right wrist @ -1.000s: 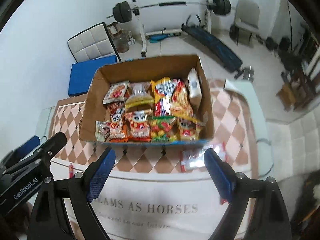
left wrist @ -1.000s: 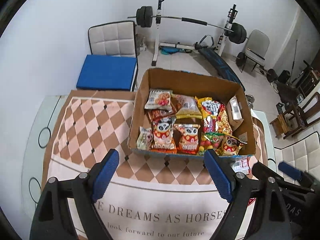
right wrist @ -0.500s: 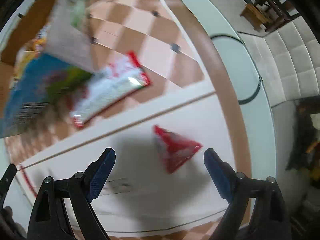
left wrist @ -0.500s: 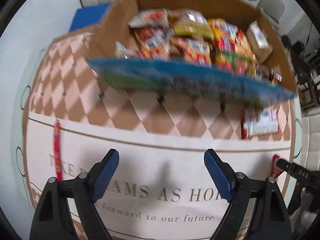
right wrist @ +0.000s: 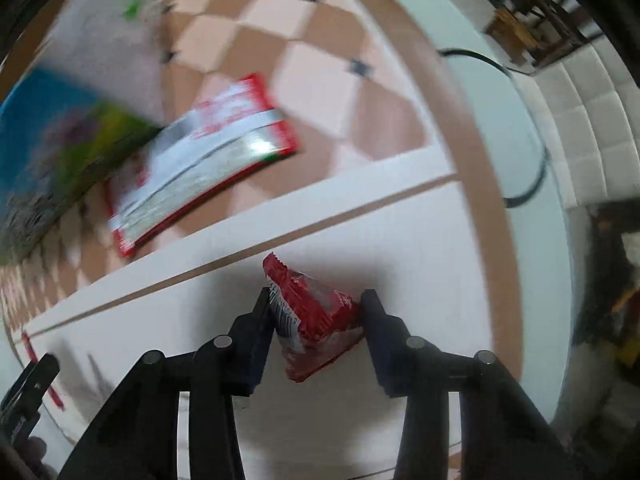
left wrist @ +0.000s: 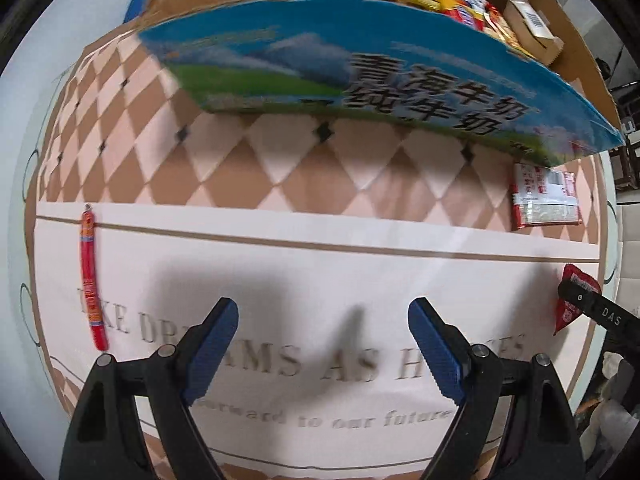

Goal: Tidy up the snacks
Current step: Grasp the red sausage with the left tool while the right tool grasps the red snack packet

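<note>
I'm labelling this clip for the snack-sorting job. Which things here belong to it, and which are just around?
Job:
red triangular packet, between the right gripper fingers
red-and-white packet
red sausage stick
cardboard box of snacks
left gripper, open

Just around:
tablecloth
wooden chair

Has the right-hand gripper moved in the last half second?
Yes. The right gripper has come forward to the small red packet on the tablecloth, fingers closed around it.
</note>
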### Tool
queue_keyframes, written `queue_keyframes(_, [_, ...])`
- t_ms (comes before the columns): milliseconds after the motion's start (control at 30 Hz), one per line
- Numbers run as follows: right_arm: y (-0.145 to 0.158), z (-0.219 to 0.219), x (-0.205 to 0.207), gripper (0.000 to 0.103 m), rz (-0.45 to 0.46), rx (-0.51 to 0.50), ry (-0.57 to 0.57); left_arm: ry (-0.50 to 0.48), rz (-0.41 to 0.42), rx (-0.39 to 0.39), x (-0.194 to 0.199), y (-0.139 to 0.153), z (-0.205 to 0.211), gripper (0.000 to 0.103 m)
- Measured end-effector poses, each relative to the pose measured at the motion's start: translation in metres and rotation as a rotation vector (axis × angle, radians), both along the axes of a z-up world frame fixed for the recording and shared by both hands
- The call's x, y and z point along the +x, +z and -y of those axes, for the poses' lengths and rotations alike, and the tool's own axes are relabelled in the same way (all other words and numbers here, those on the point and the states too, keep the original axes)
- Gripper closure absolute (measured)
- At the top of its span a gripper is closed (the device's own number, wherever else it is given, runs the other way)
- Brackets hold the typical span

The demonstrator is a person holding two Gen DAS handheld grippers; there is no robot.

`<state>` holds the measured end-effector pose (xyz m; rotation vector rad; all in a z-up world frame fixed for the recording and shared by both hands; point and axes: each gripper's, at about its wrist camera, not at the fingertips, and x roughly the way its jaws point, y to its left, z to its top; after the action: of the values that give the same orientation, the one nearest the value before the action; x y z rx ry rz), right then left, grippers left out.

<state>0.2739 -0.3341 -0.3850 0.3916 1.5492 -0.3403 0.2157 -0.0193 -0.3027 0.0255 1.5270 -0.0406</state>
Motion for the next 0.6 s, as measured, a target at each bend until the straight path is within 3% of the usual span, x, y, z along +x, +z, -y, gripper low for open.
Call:
queue_keyframes(133, [0.010,-0.052,0.010,0.058,0.031,0.042,0.108,0.044,-0.008,0.026,-0.005,0.003,-0.039,0.016])
queue_keyframes(333, [0.016,-0.141,0.024,0.058,0.048,0.150,0.261,0.208,-0.004,0.072,-0.003,0.005,-0.135,0.016])
queue_keyframes(467, [0.013,-0.189,0.032,0.058,0.036,0.210,0.325,0.303,-0.037,0.106,0.007,-0.009,-0.195,0.016])
queue_keyframes(600, [0.011,-0.217,0.034,0.058,0.027,0.226,0.372,0.373,-0.095,0.077,0.015,-0.030,-0.238,0.016])
